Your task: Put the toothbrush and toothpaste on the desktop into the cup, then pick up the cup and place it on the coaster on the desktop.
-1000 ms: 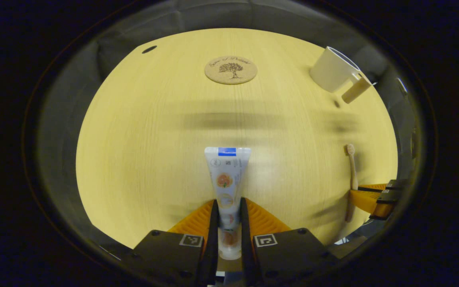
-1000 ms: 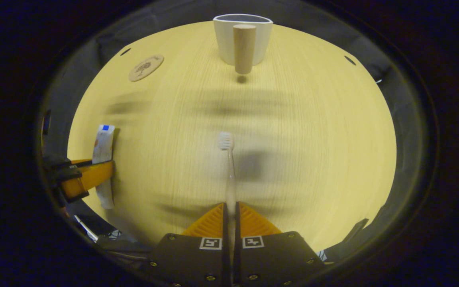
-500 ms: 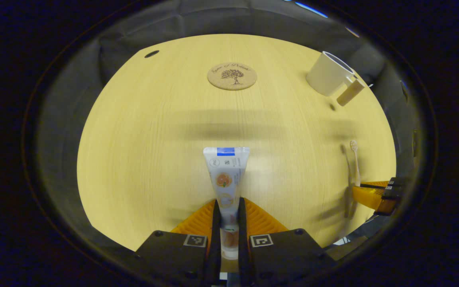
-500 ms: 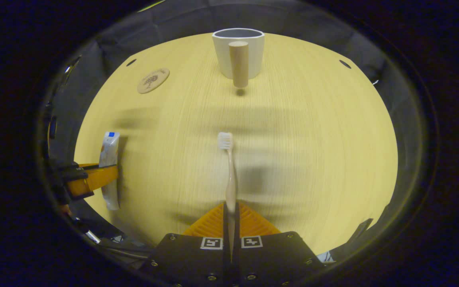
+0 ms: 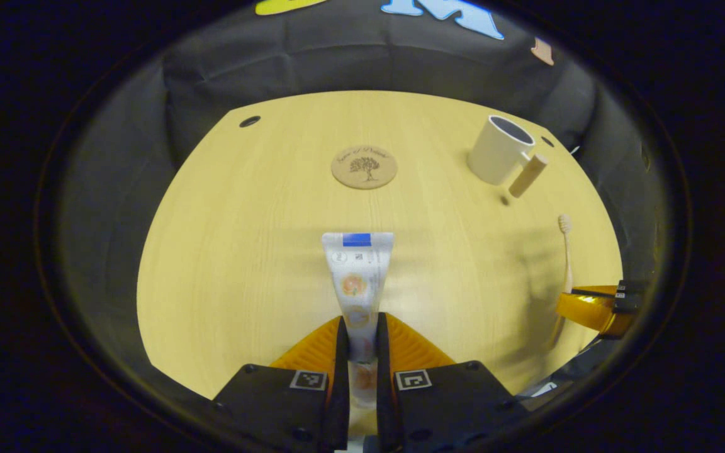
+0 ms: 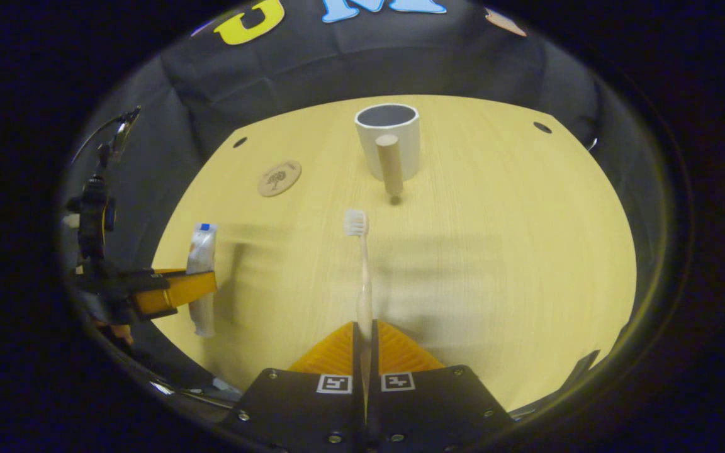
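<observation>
We had raised both tools off the counter point(image 5: 224, 264): left gripper point(image 5: 358, 333) clenched on the toothpaste point(image 5: 356, 277), right gripper point(image 6: 364, 340) on the toothbrush point(image 6: 362, 277). The cup point(image 6: 387, 138), upper centre, came next.

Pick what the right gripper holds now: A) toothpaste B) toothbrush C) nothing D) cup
B: in the right gripper view the right gripper is shut on the toothbrush, bristles pointing toward the cup; the toothpaste sits in the left gripper.

Each hand-held gripper point(image 5: 357, 352) point(image 6: 365, 358) has a black screwed body, two square black-and-white coded markers, and ridged orange wedges behind its fingers.
</observation>
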The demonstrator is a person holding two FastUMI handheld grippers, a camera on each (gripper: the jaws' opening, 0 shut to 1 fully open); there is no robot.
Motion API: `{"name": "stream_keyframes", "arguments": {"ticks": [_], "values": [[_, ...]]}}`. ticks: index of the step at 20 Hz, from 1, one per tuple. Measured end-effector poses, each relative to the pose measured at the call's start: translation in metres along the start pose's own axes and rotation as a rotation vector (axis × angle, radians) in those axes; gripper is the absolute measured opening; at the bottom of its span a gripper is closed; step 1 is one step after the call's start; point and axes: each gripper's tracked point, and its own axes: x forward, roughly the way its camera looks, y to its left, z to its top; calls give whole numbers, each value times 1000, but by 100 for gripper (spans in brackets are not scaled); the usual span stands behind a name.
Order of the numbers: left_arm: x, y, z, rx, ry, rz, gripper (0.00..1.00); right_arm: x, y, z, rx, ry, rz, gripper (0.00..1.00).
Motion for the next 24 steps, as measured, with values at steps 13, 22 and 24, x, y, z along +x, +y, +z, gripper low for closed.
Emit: {"name": "stream_keyframes", "arguments": {"ticks": [13,22,24], "values": [[-49,-21,95,-69,-305,-15,25,-34,19,118,-90,-409,87,2],[-68,-24,140,-160,-448,0,24,-30,16,209,-115,-620,131,2],[-72,-25,150,-173,-480,-3,25,-28,12,231,-118,-661,136,2]]}}
